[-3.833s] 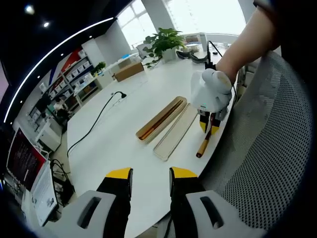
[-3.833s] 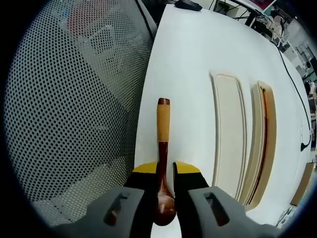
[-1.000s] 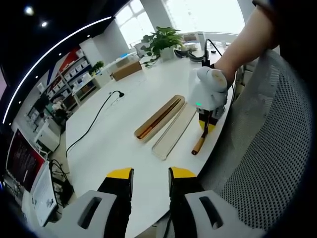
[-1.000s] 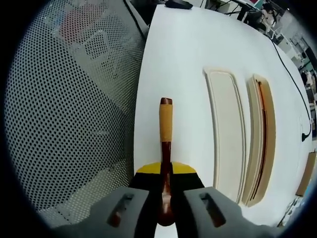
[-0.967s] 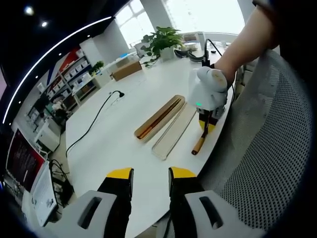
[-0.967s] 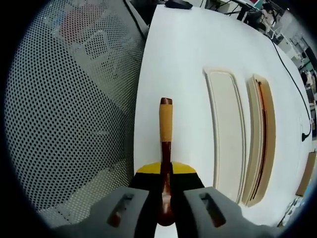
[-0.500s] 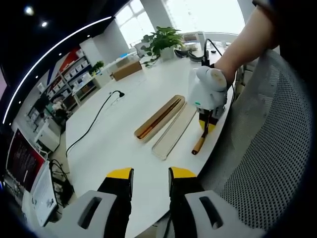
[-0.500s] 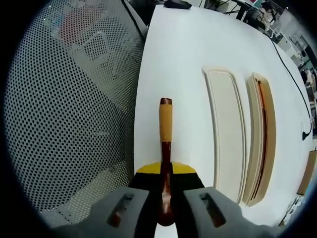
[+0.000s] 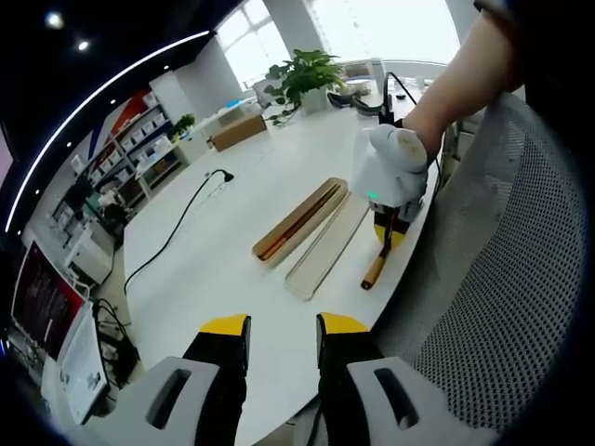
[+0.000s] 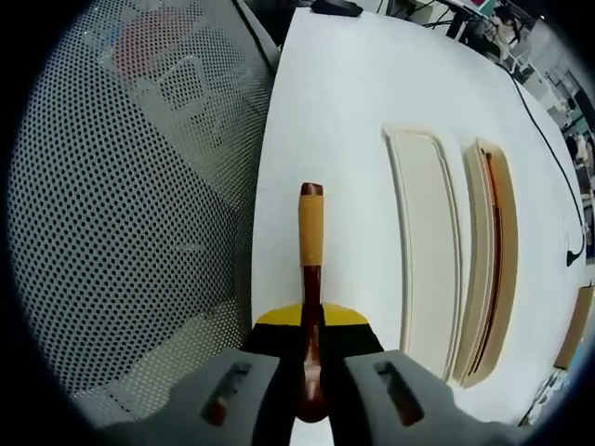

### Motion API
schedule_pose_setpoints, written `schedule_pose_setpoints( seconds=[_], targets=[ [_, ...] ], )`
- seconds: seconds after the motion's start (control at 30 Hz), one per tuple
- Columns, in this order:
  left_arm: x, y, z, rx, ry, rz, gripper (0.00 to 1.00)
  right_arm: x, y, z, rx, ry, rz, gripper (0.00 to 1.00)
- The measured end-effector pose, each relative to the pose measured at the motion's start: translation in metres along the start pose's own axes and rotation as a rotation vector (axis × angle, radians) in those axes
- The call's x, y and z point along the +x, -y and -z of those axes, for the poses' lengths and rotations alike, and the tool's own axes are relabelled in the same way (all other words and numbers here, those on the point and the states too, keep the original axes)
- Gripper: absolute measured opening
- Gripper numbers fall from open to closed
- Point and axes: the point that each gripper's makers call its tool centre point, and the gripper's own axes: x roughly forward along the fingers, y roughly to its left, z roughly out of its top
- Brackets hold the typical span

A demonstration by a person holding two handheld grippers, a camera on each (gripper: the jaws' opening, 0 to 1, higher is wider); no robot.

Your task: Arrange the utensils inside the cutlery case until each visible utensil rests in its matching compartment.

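White table (image 10: 344, 84), spoon (image 10: 310, 242) clamped between right jaws

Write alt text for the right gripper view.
The right gripper, jaws shut, grips a wooden spoon pointing up the view over a white table. Right of it lie the case's pale lid and base; left, a mesh chair back.

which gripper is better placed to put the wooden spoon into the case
Right. The right gripper is already shut on the wooden spoon, with the open case and its lid lying just beside it. The left gripper is open, holds nothing, and sits farther back along the table.
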Motion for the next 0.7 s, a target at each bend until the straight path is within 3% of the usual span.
schedule_pose_setpoints(
  seconds=[0.7],
  targets=[
    [0.0003, 0.0018, 0.0006, 0.011, -0.005, 0.009, 0.28, -0.0054, 0.0006, 0.0015, 0.002, 0.002, 0.0, 0.0]
  ],
)
